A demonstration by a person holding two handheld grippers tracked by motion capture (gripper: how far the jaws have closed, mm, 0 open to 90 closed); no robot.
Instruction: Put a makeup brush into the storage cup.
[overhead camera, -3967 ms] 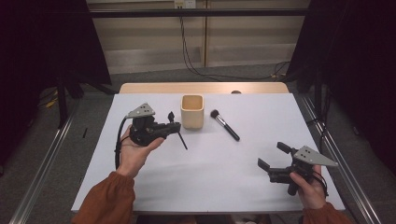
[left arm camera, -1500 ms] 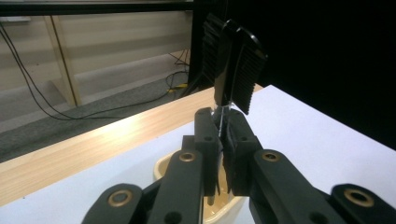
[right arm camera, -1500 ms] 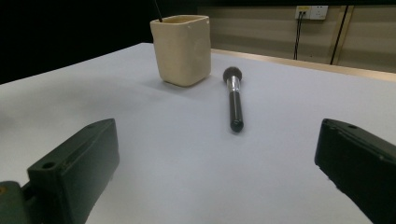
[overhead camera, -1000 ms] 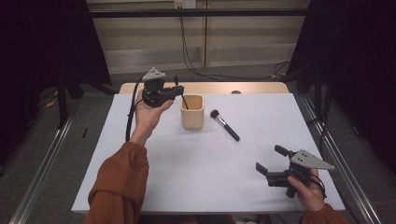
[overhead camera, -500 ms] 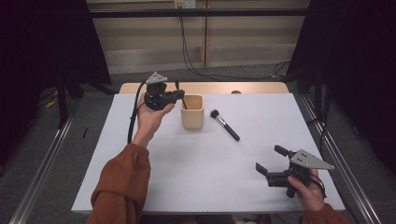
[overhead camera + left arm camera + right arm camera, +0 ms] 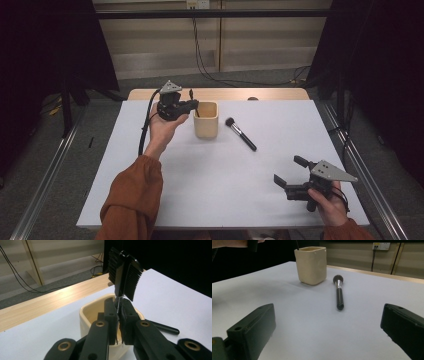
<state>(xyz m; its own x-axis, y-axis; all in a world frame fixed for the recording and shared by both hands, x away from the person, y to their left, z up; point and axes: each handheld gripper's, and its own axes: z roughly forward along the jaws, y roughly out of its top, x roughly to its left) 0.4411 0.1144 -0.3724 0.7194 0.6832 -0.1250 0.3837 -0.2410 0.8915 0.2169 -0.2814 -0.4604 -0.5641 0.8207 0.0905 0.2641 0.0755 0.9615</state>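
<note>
Held up in the person's left hand, the left gripper (image 6: pixel 192 106) sits just beside the cream square ceramic cup (image 6: pixel 206 120) at the white table's (image 6: pixel 210 175) far side, jaws closed on a thin black brush (image 6: pixel 193 100) over the cup's rim. Near the table's front corner, the right gripper (image 6: pixel 289 176) rests with jaws wide apart, holding nothing.

Left gripper view: both jaws pinch the thin black brush's (image 6: pixel 117 302) wire-like stem above the cup (image 6: pixel 93 315); its ribbed black head stands upright.

Right gripper view: spread jaws frame a black-handled makeup brush (image 6: pixel 339 292) lying beside the cup (image 6: pixel 311 265).
</note>
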